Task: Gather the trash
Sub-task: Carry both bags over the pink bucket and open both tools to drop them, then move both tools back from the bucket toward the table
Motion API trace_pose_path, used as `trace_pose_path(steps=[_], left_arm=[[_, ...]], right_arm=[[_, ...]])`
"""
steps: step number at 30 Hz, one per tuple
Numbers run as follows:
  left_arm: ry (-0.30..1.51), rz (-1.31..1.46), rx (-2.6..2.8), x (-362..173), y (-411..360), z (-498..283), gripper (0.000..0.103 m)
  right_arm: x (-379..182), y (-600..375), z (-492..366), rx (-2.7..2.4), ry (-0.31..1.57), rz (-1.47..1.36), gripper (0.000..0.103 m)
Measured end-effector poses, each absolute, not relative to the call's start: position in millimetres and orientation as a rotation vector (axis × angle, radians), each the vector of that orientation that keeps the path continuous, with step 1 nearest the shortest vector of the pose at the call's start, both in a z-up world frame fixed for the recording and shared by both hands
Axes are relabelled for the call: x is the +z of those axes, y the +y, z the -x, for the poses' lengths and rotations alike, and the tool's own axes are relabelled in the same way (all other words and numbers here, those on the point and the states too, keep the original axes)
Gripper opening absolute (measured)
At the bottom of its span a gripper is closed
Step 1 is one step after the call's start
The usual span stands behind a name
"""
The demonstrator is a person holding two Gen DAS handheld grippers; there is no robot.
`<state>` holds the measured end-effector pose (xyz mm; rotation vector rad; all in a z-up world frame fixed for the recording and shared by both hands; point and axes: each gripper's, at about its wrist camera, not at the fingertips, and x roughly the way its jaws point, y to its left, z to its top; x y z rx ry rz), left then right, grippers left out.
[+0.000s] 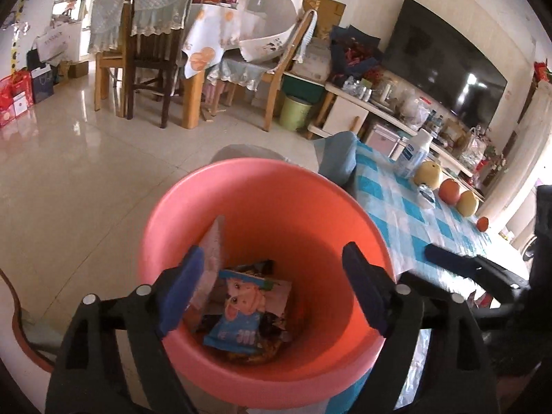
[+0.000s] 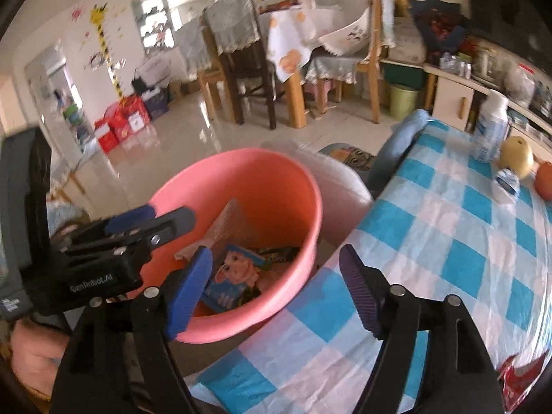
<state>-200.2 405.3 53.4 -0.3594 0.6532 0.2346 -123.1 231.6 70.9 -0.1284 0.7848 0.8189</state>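
A pink bucket (image 1: 262,186) stands beside the checked table, and I look down into it from the left wrist view. Inside lie a blue snack packet with a cartoon dog (image 1: 238,310), a pale pink packet (image 1: 214,248) and darker wrappers. My left gripper (image 1: 276,289) hangs open over the bucket's mouth with nothing between its pads. My right gripper (image 2: 274,289) is open too, empty, over the bucket's (image 2: 276,179) near rim and the table edge. The left gripper (image 2: 169,219) shows at the left of the right wrist view. A red wrapper (image 2: 517,376) lies on the table, low right.
The table's blue-and-white checked cloth (image 2: 448,241) carries a white bottle (image 2: 490,127), a pear (image 2: 517,155), an orange fruit (image 2: 545,179) and a crumpled clear wrapper (image 2: 507,179). A green bin (image 1: 293,112), dining chairs and a TV stand are farther back across the tiled floor.
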Motion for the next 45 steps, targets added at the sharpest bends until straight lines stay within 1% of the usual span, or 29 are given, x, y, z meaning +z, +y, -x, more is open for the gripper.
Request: trace_pose_path(steps=[2,5,7,19,27,29,45], left_arm=[[0.655,0.364,0.246,52,405,204,0.087],[0.653,0.365,0.268,54,404,209,0.09],[0.65,0.359,0.278,56,401,212,0.091],[0.654,0.269,0.259,75,361,210,0.093],[0.653,0.207,0.224,85,327,205,0.095],[0.653,0.189,0.222,87,318,202,0.097],[0.638,0.008,0.233,104,246,192,0.099]], right_arm=[[75,221,123,0.791,0.771,0.107,0.086],[79,205,127,0.768,0.752,0.095,0.087],[81,199,131,0.74,0.735,0.12,0.09],[82,166,161,0.683,0.688,0.201,0.09],[86,138,165,0.654,0.688,0.182,0.091],[86,130,165,0.642,0.691,0.173,0.094],[91,68,161,0.583,0.698,0.109,0.094]])
